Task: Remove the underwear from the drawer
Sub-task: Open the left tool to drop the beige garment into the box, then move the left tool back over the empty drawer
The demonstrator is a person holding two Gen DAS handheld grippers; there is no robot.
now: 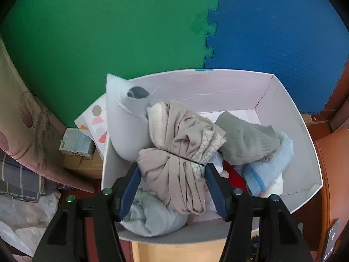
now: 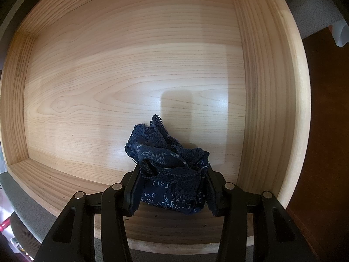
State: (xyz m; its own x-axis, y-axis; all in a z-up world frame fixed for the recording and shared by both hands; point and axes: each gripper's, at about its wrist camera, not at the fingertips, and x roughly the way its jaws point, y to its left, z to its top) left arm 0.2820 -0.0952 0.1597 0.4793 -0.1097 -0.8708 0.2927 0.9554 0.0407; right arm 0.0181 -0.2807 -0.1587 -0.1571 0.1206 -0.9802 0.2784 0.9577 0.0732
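Observation:
In the left wrist view my left gripper (image 1: 171,168) is shut on a bunched beige underwear (image 1: 178,148) with a lace edge, held above a white box (image 1: 301,135) of folded clothes. In the right wrist view my right gripper (image 2: 171,179) is shut on a crumpled navy lace underwear (image 2: 168,163) with small white print, inside a light wooden drawer (image 2: 130,69). The garment sits near the drawer's front wall; whether it touches the bottom I cannot tell.
The box holds a pale grey garment (image 1: 126,122), a grey sock (image 1: 246,139), a light blue cloth (image 1: 268,166) and a pale bundle (image 1: 152,214). Green (image 1: 109,32) and blue (image 1: 272,26) foam mats lie beyond it. A small carton (image 1: 76,146) stands at the left.

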